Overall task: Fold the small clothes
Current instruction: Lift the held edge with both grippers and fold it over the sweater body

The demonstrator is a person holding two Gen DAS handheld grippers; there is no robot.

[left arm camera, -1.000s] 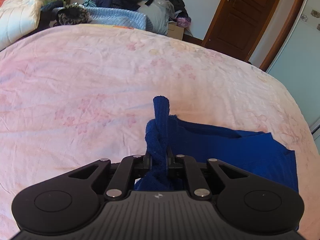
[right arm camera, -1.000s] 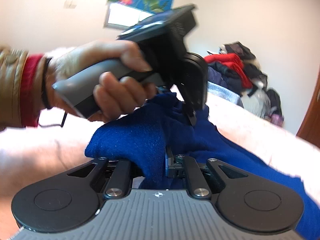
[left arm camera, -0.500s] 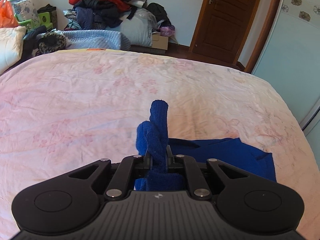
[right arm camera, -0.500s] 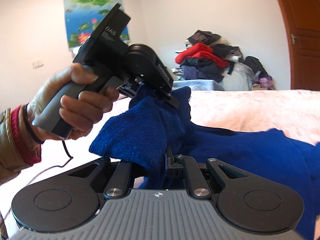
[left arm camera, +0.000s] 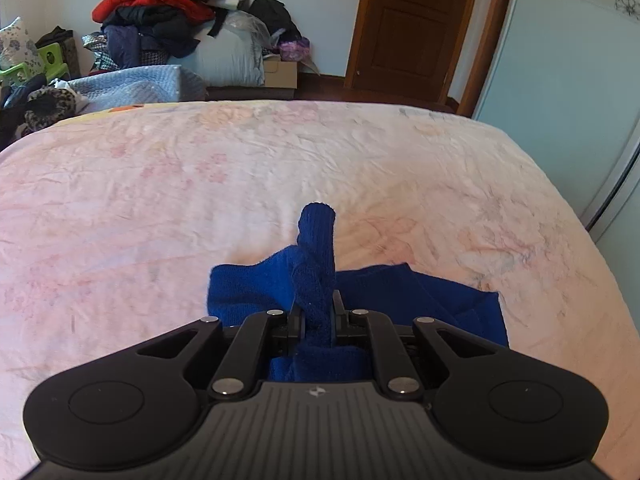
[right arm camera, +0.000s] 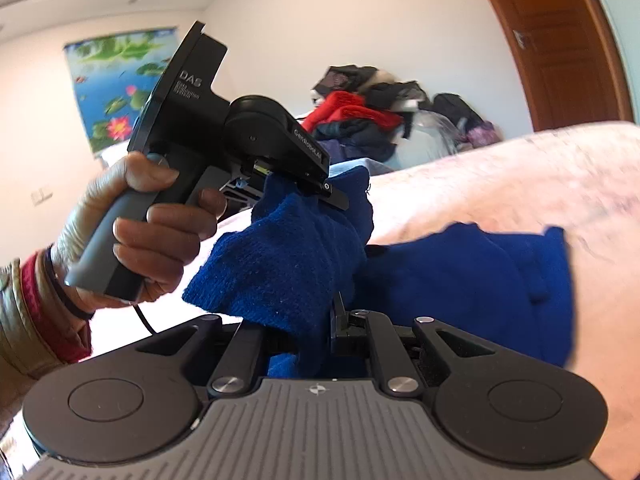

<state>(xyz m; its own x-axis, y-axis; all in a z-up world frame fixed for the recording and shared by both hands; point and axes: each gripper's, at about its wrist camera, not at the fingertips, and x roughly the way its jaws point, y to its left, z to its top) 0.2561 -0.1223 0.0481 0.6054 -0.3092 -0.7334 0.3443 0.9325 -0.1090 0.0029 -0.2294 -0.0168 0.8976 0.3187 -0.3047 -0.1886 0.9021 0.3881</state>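
Pink floral bedspread (left arm camera: 160,208) across the whole bed, rumpled, filling most of the left wrist view. Beyond the far edge, heap of clothes (left arm camera: 160,12) with a red piece on top, piled against the wall; brown wooden door (left arm camera: 412,20) to the right of it; lotus poster (right arm camera: 116,88) on the wall in the right wrist view. Blue knit garment (left arm camera: 452,300) partly lying on the bedspread near the close edge, partly lifted at two bunched ends. Left gripper (left arm camera: 317,316) clamped narrow on one bunched end, a ribbed tube of the knit sticking up past the fingertips. Same left gripper (right arm camera: 320,188) seen from the side in the right wrist view, held by a hand (right arm camera: 132,236) around its grey handle, red cuff and tan sleeve at the wrist. Right gripper (right arm camera: 320,320) pinched narrow on another fold of the garment, fabric draped over the left finger, close beside the left gripper's bunch
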